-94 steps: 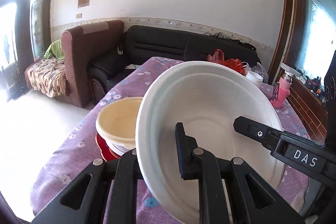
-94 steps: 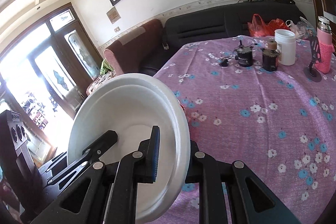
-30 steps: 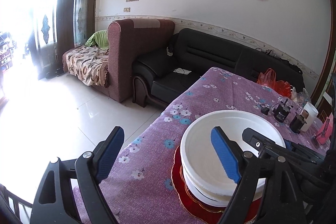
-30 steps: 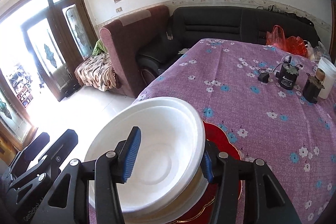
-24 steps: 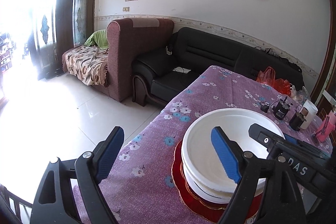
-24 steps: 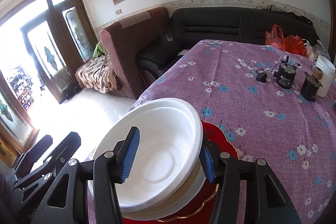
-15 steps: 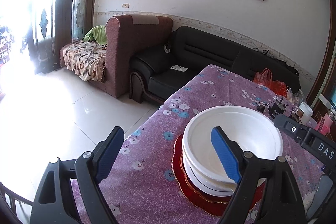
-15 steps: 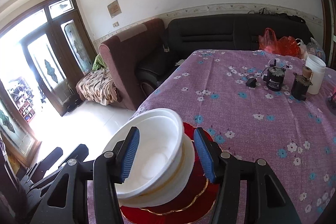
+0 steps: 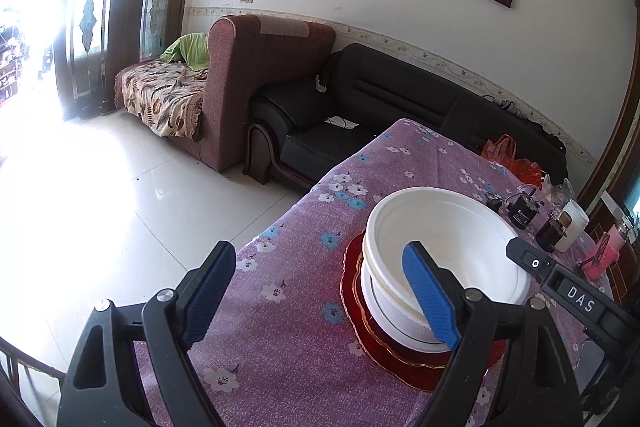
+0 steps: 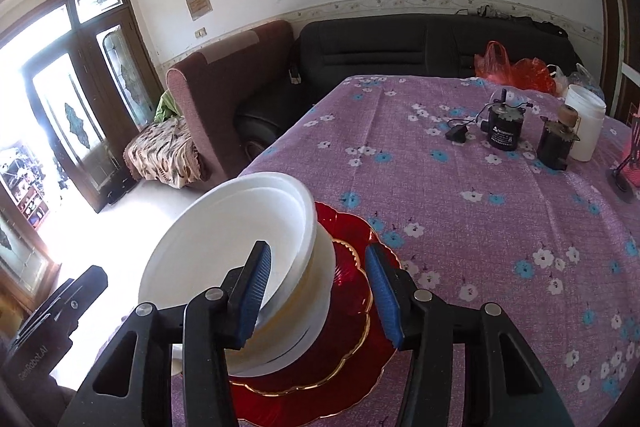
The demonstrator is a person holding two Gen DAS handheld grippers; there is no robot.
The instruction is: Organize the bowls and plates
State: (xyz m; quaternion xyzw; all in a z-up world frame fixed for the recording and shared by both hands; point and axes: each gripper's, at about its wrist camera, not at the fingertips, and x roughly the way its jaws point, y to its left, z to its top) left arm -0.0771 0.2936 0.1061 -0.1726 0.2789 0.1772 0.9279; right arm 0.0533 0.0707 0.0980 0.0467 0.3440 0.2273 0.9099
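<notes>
Left wrist view: the left gripper (image 9: pixel 320 291) stands wide with nothing between its blue pads. One pad (image 9: pixel 430 297) crosses in front of the white bowl (image 9: pixel 444 247) without pressing on it; the other hangs over the purple tablecloth (image 9: pixel 296 307).

Right wrist view: the right gripper (image 10: pixel 316 291) straddles the near rim of the same white bowl (image 10: pixel 232 239). Its jaws are closing, yet a gap shows at each pad, so the rim is not clamped. The bowl sits tilted in a stack of bowls on the red plate (image 10: pixel 352 251), near the table corner beside the floor.

Procedure for the step in hand, judged to be release and withdrawal after stacking:
1. Keep both pads clear of the rim while backing out; a closing pad could drag the tilted bowl off the stack.
2. Retract along the finger line, not sideways, since the stack is close to the table edge.
3. Confirm the bowl nests level; if it stays canted, nudge the high rim down.

Differences from the earlier frames: three seconds ago both grippers held the white bowl upright in the air, clear of the yellow bowl and plate. One second ago it was already on the stack, with the left jaws wide and the right pads closer about the rim. Both cameras now sit farther back.
</notes>
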